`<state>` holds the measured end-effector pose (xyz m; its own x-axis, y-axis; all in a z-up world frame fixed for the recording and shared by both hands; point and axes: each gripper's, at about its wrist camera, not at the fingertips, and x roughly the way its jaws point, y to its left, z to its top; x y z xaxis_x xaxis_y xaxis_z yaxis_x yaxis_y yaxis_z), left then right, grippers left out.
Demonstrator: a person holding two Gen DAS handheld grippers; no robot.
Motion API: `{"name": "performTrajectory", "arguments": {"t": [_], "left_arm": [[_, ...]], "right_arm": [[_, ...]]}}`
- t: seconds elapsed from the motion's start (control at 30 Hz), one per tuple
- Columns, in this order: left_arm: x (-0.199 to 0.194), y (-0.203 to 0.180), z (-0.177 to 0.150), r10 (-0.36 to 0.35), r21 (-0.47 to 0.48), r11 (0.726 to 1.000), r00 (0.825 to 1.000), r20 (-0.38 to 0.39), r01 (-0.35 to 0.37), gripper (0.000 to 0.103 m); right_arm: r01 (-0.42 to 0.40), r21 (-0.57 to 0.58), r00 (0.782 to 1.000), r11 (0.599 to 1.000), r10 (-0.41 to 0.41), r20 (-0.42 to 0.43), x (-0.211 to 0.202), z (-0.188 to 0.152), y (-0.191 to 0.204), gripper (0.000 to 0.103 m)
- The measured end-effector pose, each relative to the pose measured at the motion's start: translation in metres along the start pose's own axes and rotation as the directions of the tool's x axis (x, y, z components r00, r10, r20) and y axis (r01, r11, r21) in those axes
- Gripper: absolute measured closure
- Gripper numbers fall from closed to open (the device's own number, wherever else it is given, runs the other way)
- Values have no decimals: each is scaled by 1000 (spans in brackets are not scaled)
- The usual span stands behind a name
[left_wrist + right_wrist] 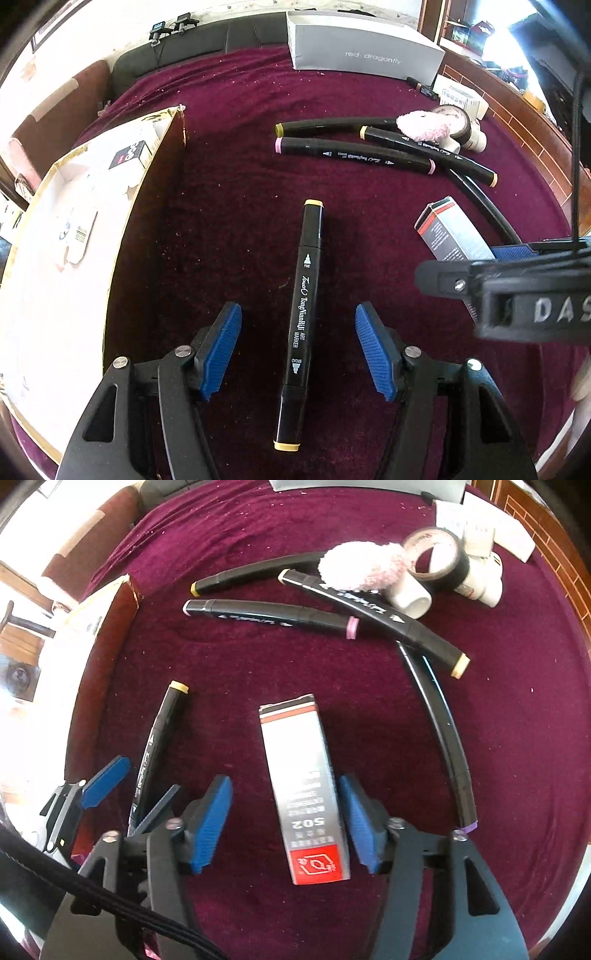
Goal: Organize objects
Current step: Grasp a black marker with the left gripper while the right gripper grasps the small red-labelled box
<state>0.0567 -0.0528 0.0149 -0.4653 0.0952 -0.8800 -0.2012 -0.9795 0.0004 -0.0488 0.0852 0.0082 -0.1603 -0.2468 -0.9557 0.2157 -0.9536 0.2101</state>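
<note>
Barely begun: left tool [298,350] wide astride a yellow-capped marker [301,317], right tool [284,819] wide around a small box [306,790]; markers [354,151] left scattered mid-table.

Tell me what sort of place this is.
Probably a home room, not a workshop: a table under a maroon cloth, cluttered with art markers, a tape roll and a cardboard box.

Looks like somebody's home, probably a living room or bedroom. Everything sits on a maroon velvety cloth [240,110], and past the far edge, ahead of the grippers, there's a dark cushioned backrest [192,48] against a pale wall. Off to the right is a wooden floor [517,110] and cluttered shelves [469,33]; a grey shoebox [365,44] sits ahead.
</note>
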Motion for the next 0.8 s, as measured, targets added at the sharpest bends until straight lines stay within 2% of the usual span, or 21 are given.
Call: {"name": "performTrajectory", "arguments": {"t": [0.2, 0.33, 0.43, 0.6, 0.67, 0.7, 0.73, 0.8], "left_arm": [[1, -4, -1, 1, 11, 1000, 1000, 16, -2, 39], [2, -6, -2, -4, 22, 1000, 1000, 23, 3, 31], [2, -7, -4, -1, 20, 1000, 999, 37, 0, 31], [1, -5, -6, 0, 18, 1000, 998, 66, -2, 29], [1, -6, -7, 0, 17, 1000, 997, 72, -2, 29], [2, -5, -7, -2, 20, 1000, 998, 70, 1, 27], [2, -6, -6, -2, 24, 1000, 997, 71, 0, 26], [2, -6, -6, -1, 20, 1000, 997, 73, -1, 26]], "right_arm": [[61, -41, 998, 997, -61, 5, 1, -6, 11, 30], [93, -74, 996, 993, -92, 7, 3, -9, 19, 22], [141, -99, 990, 985, -140, 16, 7, -9, 27, 21], [177, -92, 984, 980, -175, 31, 9, -10, 28, 17], [194, -85, 981, 977, -191, 33, 11, -9, 27, 12], [208, -68, 978, 976, -207, 26, 13, -9, 23, 0], [202, -25, 979, 979, -202, 12, 15, -8, 15, 0], [208, -25, 978, 978, -208, 24, 14, -9, 14, 0]]}}
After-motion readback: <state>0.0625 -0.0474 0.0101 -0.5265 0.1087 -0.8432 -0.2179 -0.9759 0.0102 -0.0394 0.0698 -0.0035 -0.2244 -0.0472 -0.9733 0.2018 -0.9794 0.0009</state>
